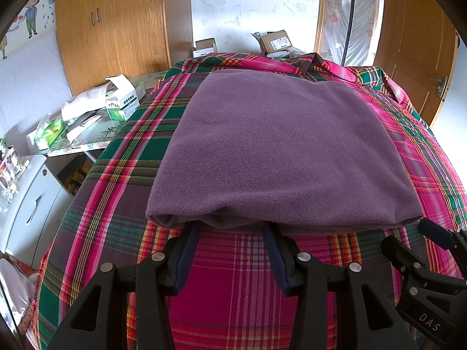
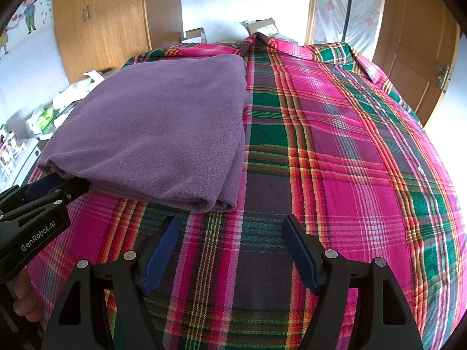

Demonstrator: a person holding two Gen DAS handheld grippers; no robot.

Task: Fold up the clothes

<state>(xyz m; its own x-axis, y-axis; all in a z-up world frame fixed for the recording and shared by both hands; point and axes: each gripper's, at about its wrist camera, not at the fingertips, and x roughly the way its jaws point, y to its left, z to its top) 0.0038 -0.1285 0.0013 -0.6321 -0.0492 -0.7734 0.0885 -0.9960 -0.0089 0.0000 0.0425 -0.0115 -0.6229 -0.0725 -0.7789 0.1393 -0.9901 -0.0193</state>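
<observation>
A folded purple fleece garment (image 1: 280,145) lies flat on the plaid bedspread (image 1: 233,285). My left gripper (image 1: 232,229) is open at the garment's near edge, and both fingertips are hidden just under the fleece. In the right wrist view the same garment (image 2: 151,128) sits to the left. My right gripper (image 2: 230,221) is open over bare plaid, just short of the garment's near right corner, with nothing between its fingers. The left gripper (image 2: 49,186) shows at that view's left edge, and the right gripper (image 1: 432,236) shows at the left view's lower right.
The plaid bedspread (image 2: 350,160) stretches wide to the right of the garment. Left of the bed a glass-topped side table (image 1: 93,134) carries tissue boxes (image 1: 122,102); a white cabinet (image 1: 35,204) stands below it. Cardboard boxes (image 1: 275,40) sit past the far end, with a wooden door (image 1: 417,46) beyond.
</observation>
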